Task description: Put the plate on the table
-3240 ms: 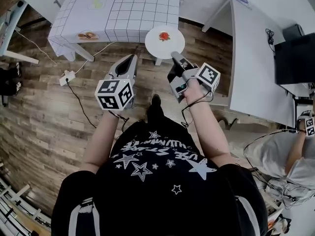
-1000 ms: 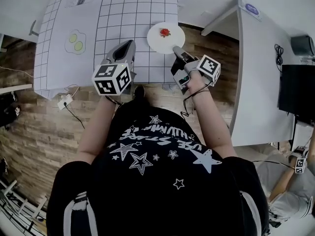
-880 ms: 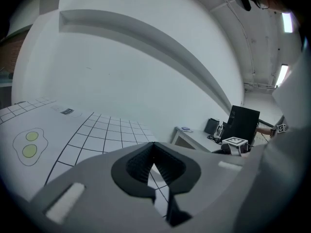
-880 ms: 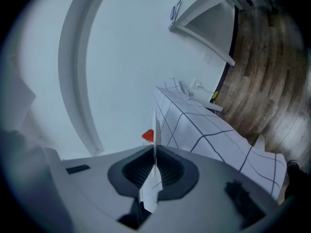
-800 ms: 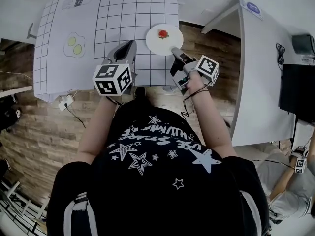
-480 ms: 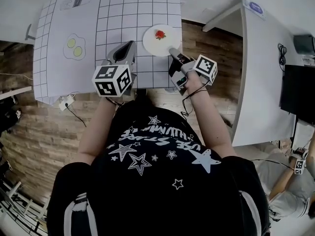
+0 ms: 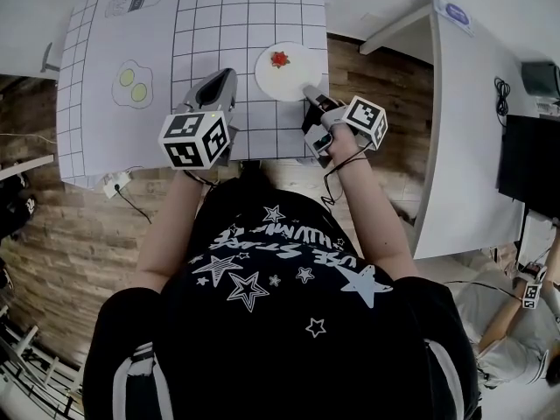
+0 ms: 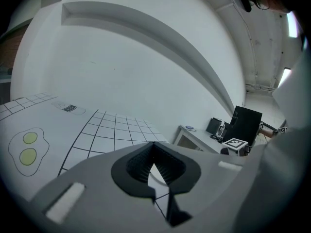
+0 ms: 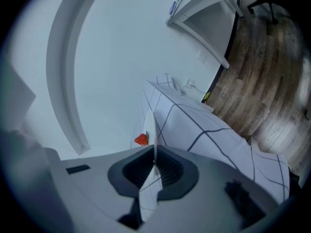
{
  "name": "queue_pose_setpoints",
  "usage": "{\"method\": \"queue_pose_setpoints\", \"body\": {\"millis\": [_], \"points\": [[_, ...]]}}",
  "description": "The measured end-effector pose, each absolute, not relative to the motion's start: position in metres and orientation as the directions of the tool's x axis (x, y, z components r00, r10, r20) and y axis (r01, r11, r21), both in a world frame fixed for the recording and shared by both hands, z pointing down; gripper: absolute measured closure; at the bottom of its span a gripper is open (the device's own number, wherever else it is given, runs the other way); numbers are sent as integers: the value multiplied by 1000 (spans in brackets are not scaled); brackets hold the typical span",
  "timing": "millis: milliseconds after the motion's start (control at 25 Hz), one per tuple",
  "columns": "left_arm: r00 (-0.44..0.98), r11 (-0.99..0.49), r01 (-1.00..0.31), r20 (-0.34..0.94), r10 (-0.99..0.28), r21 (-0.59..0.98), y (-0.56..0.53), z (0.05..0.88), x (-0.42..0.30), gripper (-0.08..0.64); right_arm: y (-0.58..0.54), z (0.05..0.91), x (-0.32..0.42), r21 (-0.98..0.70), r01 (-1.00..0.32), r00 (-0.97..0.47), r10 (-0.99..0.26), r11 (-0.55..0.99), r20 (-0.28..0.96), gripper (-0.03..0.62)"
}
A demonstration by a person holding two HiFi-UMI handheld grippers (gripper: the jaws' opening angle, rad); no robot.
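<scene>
The right tongs [image 7: 309,92] are clenched on the near rim of the plate [image 7: 287,73], which reaches straight ahead of them over the gridded desk [image 7: 201,24] near its right edge, a strawberry [image 7: 279,59] on its far half, while the left tongs [image 7: 219,81], pressed together on nothing, hover well to the plate's left, so lowering likely falls to the right hand alone

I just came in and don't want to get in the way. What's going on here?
A person stands at a gridded table with a tool in each hand. The right tool is shut on the rim of a white plate with a strawberry on it, holding it over the table's right side. Whether the plate touches the table cannot be told. The left tool is shut and empty over the table.
</scene>
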State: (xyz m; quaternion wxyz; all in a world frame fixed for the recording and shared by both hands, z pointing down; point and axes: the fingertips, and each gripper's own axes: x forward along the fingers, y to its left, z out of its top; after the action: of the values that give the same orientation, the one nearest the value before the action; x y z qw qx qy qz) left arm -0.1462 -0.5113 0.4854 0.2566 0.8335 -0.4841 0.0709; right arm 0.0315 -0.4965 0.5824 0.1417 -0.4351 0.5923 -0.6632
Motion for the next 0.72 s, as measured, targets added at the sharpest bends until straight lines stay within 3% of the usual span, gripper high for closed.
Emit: {"method": "queue_pose_setpoints", "body": {"millis": [440, 560, 720], "points": [[522, -409, -844, 356, -775, 348, -518, 483, -150, 551, -499, 585, 35, -840, -478, -524, -684, -257, 508, 566], [520, -410, -845, 350, -779, 342, -520, 481, -150, 551, -500, 583, 39, -830, -498, -520, -679, -252, 518, 509], [518, -410, -847, 348, -781, 338, -518, 477, -146, 551, -498, 580, 44, -826, -505, -520, -676, -249, 522, 509]]}}
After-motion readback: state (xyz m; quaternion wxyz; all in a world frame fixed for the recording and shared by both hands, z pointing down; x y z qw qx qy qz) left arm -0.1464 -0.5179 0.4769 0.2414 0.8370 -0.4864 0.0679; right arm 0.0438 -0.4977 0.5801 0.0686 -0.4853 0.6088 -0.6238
